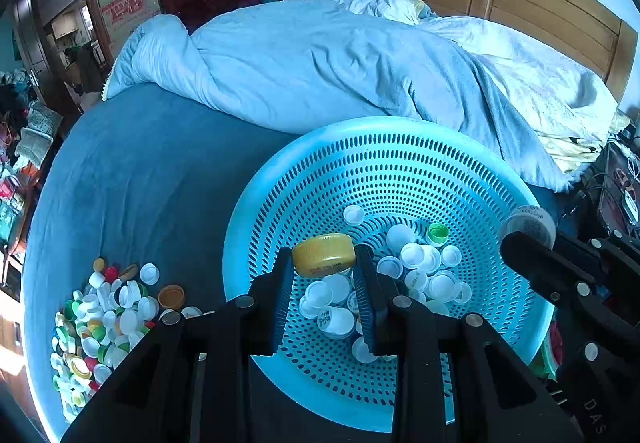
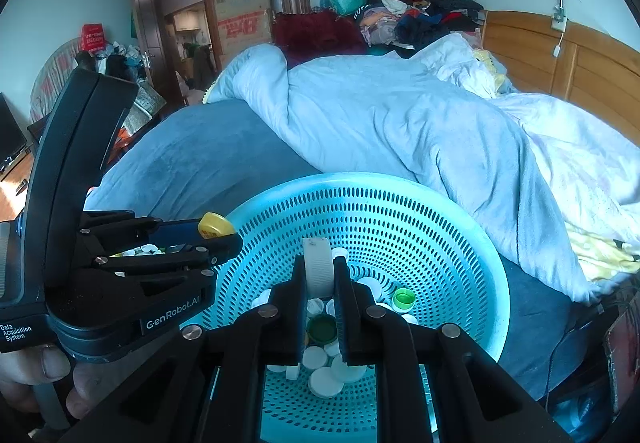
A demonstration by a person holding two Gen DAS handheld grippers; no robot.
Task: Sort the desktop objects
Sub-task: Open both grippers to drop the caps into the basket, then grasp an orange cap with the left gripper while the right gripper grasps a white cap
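Left gripper (image 1: 324, 275) is clamped on a yellow cap (image 1: 324, 255), its two fingers pressing the cap's sides, held above the turquoise perforated basket (image 1: 280, 179). From the right wrist camera the same left gripper (image 2: 224, 239) enters from 9 o'clock with the yellow cap (image 2: 216, 225) at its tip, over the basket's (image 2: 460, 227) rim at 10 o'clock.

Right gripper (image 2: 318, 283) grips a white ribbed cap (image 2: 318, 267) on edge between narrow-set fingers, poised over the basket's middle. In the left wrist view the right gripper (image 1: 524, 239) comes in from 3 o'clock with the white cap (image 1: 528, 223) at its end, above the basket's right rim.

Down in the basket lies a heap of mostly white caps (image 1: 424, 267), with a green cap (image 1: 438, 233) at about 1 o'clock of the heap; the right wrist camera also shows that green cap (image 2: 404, 299) and a dark green cap (image 2: 322, 329) lying between the fingers' line of sight.

Outside the basket, at 8 o'clock in the left wrist view, a pile of mixed coloured caps (image 1: 104, 323) rests on the blue bedsheet (image 1: 140, 171). A light blue duvet (image 1: 320, 63) is bunched beyond the basket at 12 o'clock.
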